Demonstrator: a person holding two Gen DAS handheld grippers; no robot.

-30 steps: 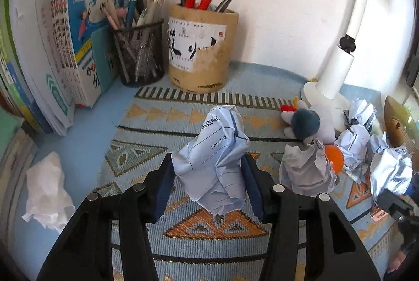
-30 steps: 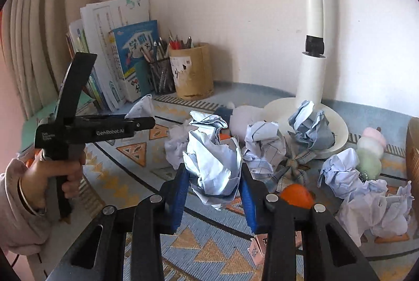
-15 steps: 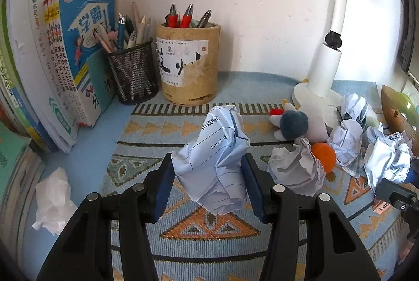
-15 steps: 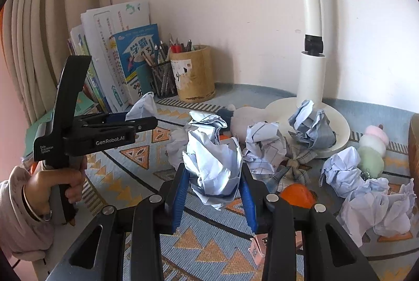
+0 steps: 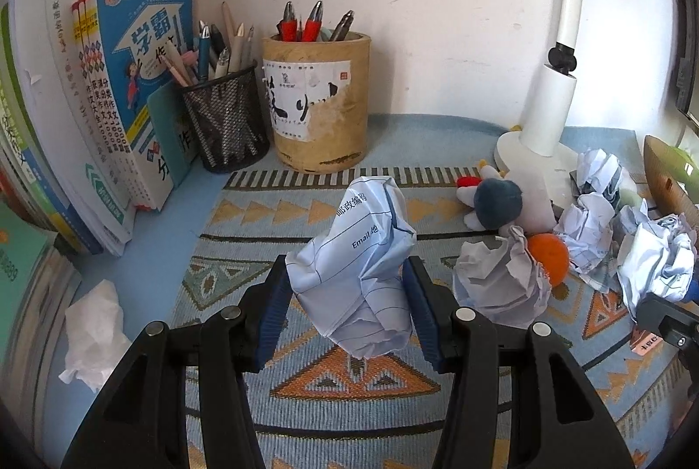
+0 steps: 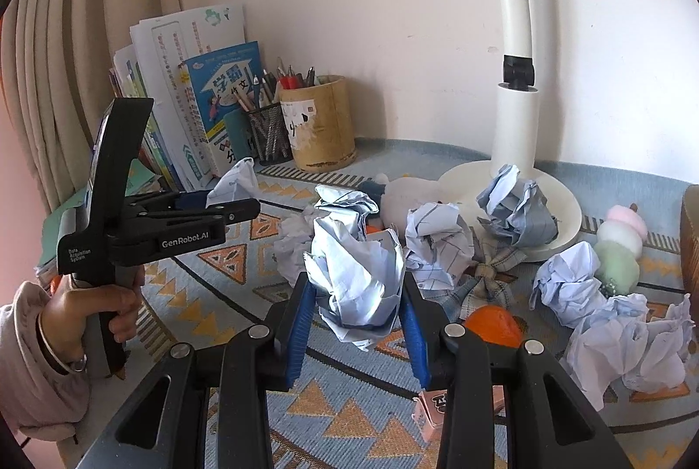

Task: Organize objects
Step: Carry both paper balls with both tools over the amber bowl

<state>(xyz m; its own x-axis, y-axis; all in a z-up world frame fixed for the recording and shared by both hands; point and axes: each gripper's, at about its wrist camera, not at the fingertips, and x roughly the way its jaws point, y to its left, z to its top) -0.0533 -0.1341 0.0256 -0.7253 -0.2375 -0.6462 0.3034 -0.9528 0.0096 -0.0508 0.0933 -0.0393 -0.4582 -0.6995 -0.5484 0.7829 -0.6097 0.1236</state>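
Observation:
My left gripper [image 5: 347,307] is shut on a crumpled lined paper ball [image 5: 362,268] and holds it above the patterned mat [image 5: 244,215]. It also shows in the right wrist view [image 6: 236,202] at the left, held by a hand. My right gripper [image 6: 356,312] is shut on another crumpled paper ball [image 6: 356,277], raised above the mat. Several more paper balls lie on the mat at the right [image 6: 437,246] [image 6: 568,281] [image 6: 629,342], and one sits on the lamp base [image 6: 517,205].
A white lamp [image 6: 520,119] stands at the back right. A bamboo pen pot [image 5: 316,102], a mesh pen cup [image 5: 223,119] and upright books [image 5: 140,89] line the back left. A plush toy [image 5: 498,202], an orange ball [image 5: 548,255] and a white tissue [image 5: 94,329] lie about.
The left gripper has lifted and drawn back with its paper ball, so the pen pots sit lower and farther. The right gripper holds its ball almost still.

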